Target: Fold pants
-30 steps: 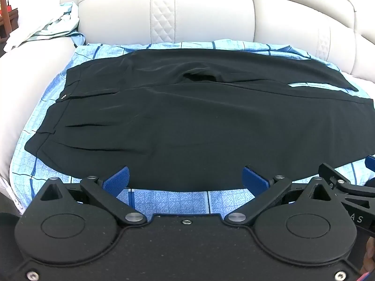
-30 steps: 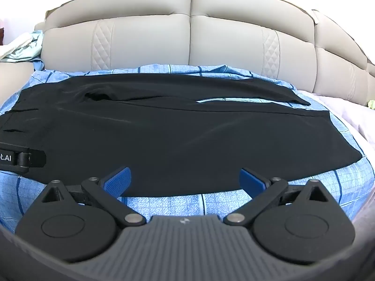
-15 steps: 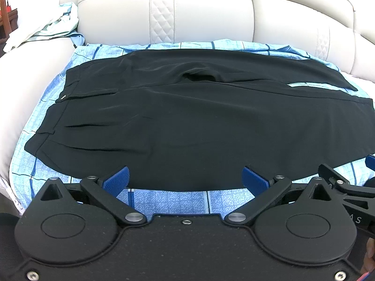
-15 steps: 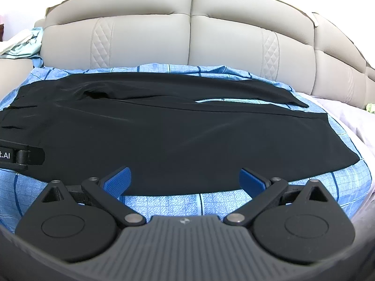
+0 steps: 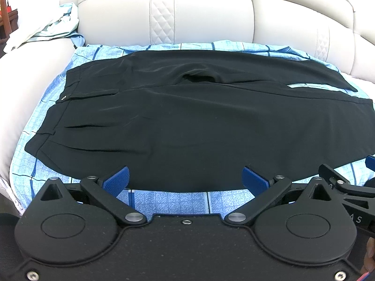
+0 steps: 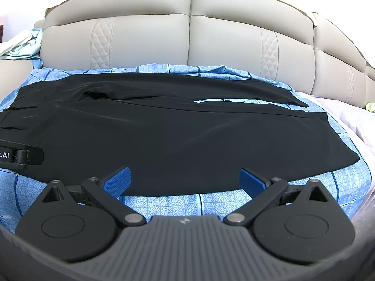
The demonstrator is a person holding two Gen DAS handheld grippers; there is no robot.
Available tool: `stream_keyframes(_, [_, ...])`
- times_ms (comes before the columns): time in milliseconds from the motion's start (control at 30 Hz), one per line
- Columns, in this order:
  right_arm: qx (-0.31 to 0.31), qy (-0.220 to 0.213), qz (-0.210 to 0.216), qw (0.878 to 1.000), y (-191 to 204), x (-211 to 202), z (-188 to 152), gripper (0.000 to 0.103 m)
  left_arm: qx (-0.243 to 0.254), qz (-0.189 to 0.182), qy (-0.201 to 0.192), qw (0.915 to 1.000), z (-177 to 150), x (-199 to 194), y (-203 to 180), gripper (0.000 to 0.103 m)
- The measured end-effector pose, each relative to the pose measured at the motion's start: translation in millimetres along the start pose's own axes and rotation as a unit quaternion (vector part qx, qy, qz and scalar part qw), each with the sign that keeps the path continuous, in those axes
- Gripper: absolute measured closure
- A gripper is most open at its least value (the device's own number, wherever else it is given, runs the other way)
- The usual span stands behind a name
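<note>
Black pants (image 5: 187, 126) are spread flat on a blue checked sheet (image 5: 168, 201) — left tool (image 5: 186, 180) and right tool (image 6: 185, 179) are held spread wide, gripping nothing.

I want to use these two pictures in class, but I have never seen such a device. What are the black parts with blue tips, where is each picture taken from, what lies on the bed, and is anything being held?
Each picture comes from a camera mounted on a hand-held claw, looking forward along its two blue-tipped fingers. One shows the left claw, the other the right claw. Both are wide open and hold nothing. Ahead, black pants lie spread flat on a blue checked sheet, with a padded beige headboard behind. In the right view, the left claw's edge shows at the left.
</note>
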State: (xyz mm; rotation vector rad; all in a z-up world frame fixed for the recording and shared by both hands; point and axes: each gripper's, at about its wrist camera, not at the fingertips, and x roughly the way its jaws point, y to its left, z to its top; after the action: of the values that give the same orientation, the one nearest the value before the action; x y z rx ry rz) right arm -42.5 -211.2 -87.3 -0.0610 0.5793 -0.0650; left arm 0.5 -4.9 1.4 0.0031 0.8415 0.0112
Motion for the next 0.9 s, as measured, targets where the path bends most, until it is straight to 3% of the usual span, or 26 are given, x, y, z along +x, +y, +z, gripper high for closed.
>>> stream_keyframes(900, [-0.001,0.002,-0.002,1.000,-0.6,-1.5,2.5,0.000,0.001,0.003,0.002,1.0000,-0.3,1.1,-0.1,0.000])
